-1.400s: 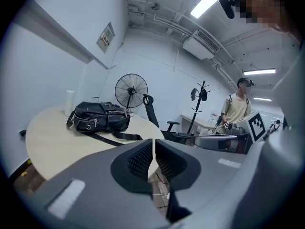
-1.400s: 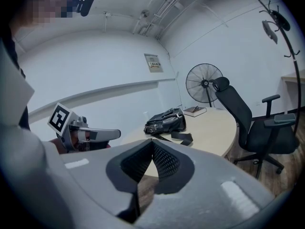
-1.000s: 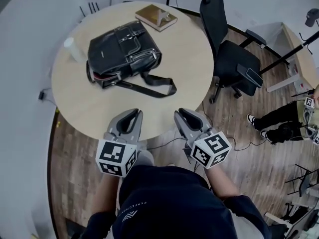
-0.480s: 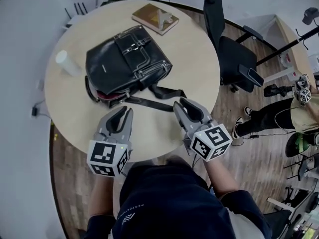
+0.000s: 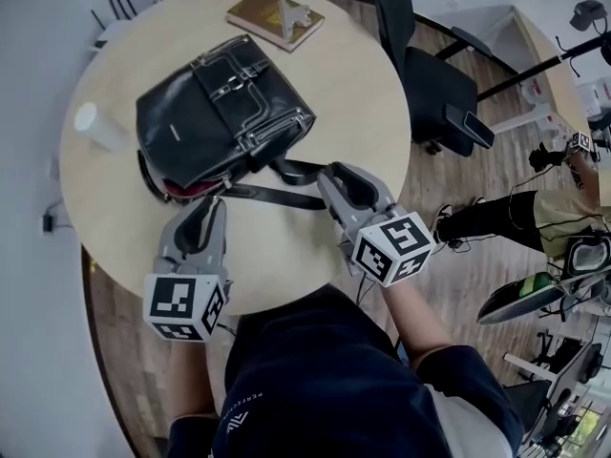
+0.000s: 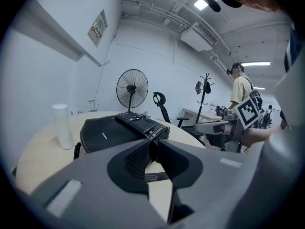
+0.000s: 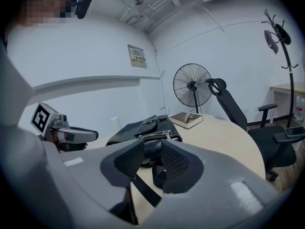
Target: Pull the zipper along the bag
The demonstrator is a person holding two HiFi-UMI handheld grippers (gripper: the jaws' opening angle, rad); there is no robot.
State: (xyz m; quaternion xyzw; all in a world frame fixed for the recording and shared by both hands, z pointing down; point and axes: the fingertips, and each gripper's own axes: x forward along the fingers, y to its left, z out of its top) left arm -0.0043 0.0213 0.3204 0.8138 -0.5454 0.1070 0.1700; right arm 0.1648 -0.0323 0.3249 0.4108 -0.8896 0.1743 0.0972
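1. Paper cup (image 5: 91, 127): stands on the round worktop (image 5: 315, 103), just beside the bag. Keep clear of it.

2. Left hand-held gripper (image 5: 208, 206): jaws a narrow gap apart after easing open slightly, with nothing between them. It is near the bag's near edge.

3. Black bag (image 5: 215, 122): lies flat on the worktop, flap up. Red lining (image 5: 186, 187) shows at the near edge, so the mouth appears partly open there. The pull tab cannot be made out. Expect soft, smooth leather of moderate weight: it will likely buckle and slide when the zipper is drawn. Pin the body close to the zipper's end and pinch the tab alone, pulling along the seam.

4. Strap (image 5: 286, 184): limp, looped on the worktop. A poor anchor.

5. Right hand-held gripper (image 5: 334, 175): jaws wide apart, having just been opening. The strap shows in the gap, unclamped.
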